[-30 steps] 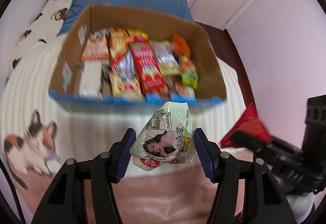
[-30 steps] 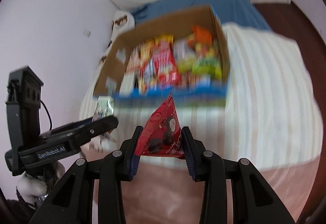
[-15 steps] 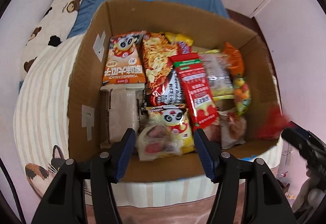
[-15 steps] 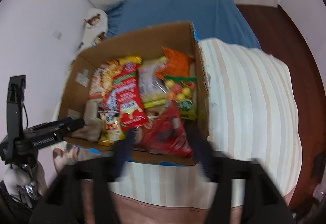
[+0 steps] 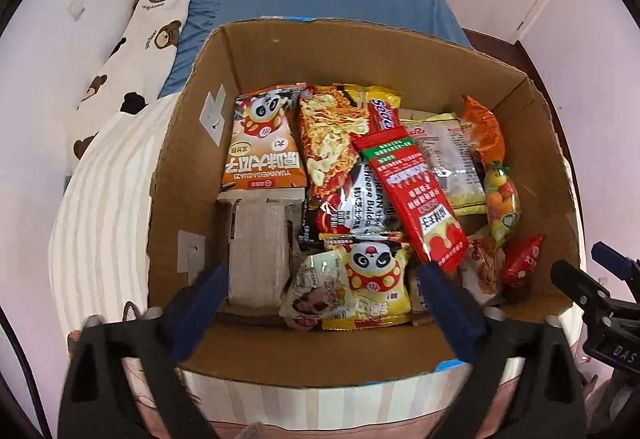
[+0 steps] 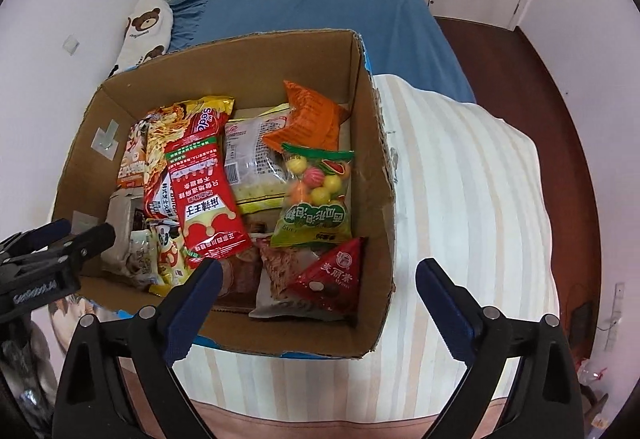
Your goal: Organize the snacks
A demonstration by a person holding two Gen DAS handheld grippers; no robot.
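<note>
Left wrist view: the left gripper [image 5: 320,295] has just spread wide and grips nothing, above a cardboard box [image 5: 360,51] of snacks; the pale packet [image 5: 316,293] lies inside, half-covered. Right wrist view: the right gripper [image 6: 318,291], also just opened, hangs above the red triangular packet [image 6: 334,279] in the box's near corner; packets beneath are hidden.

Lower snack packets [image 5: 478,271] buried under others — left hand-held gripper [image 5: 320,303] motion-blurred
</note>
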